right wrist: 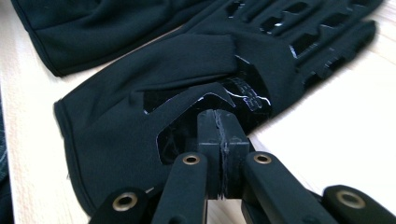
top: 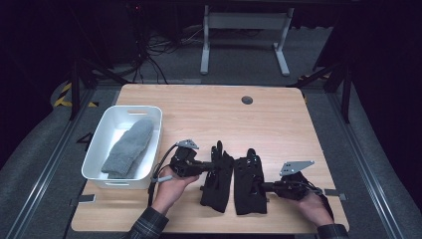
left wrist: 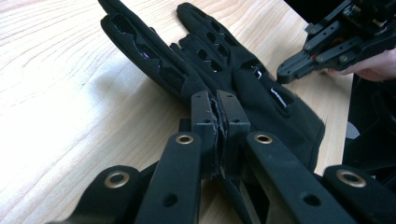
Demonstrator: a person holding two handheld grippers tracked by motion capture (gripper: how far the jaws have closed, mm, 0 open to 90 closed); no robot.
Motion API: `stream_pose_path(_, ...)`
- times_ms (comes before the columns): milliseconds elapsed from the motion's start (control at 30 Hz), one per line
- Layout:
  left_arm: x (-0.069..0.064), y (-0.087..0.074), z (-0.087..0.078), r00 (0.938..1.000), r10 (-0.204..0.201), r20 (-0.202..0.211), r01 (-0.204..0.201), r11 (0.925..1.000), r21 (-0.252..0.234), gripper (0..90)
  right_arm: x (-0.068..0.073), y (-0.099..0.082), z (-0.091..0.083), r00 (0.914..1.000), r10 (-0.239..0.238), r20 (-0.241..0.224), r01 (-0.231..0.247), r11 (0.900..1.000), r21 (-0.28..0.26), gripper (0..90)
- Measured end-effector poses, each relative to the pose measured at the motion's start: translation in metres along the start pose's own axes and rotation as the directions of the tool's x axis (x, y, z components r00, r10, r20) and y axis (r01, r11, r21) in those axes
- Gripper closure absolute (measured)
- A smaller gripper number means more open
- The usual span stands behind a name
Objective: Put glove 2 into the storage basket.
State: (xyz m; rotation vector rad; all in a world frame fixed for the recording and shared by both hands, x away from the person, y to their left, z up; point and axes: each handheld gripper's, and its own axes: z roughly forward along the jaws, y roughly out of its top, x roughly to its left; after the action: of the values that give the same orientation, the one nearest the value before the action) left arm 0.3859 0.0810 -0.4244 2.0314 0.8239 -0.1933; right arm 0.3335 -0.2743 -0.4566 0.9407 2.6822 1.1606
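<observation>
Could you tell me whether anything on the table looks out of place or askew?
Slightly: the left black glove lies tilted and rumpled, its fingers spread, beside the flatter right black glove. The grey mitten lies diagonally in the white bin. Nothing looks spilled or damaged.

Two gloves [top: 234, 181] side by side, mitten [top: 128, 147] in bin [top: 99, 130] at left

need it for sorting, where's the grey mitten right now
In the high view the grey mitten lies inside the white bin at the table's left side, left of the two black gloves and the left gripper.
</observation>
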Motion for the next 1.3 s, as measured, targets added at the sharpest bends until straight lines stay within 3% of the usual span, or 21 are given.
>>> stream_pose_path(100,-0.001,0.001,-0.001,0.9999,0.009,0.012,-0.009,0.9999,-0.006,87.5,0.004,0.003,0.005,0.9999,-0.012,-0.01,0.012,0.9999,0.001,90.0)
stream_pose_path(500,0.003,0.006,-0.007,0.9989,-0.019,0.043,0.022,0.9984,-0.053,87.5,0.009,0.012,0.016,0.9991,-0.032,-0.026,0.032,0.9995,0.0,90.0)
stream_pose_path(1133,-0.002,0.013,-0.003,0.9988,-0.001,0.05,0.005,0.9971,-0.076,87.5,0.013,0.027,0.033,0.9982,-0.049,-0.035,0.049,0.9988,-0.01,90.0)
stream_pose_path(1300,-0.002,0.013,-0.001,0.9988,0.004,0.049,-0.001,0.9972,-0.075,87.5,0.016,0.036,0.045,0.9975,-0.057,-0.04,0.056,0.9981,-0.023,90.0)
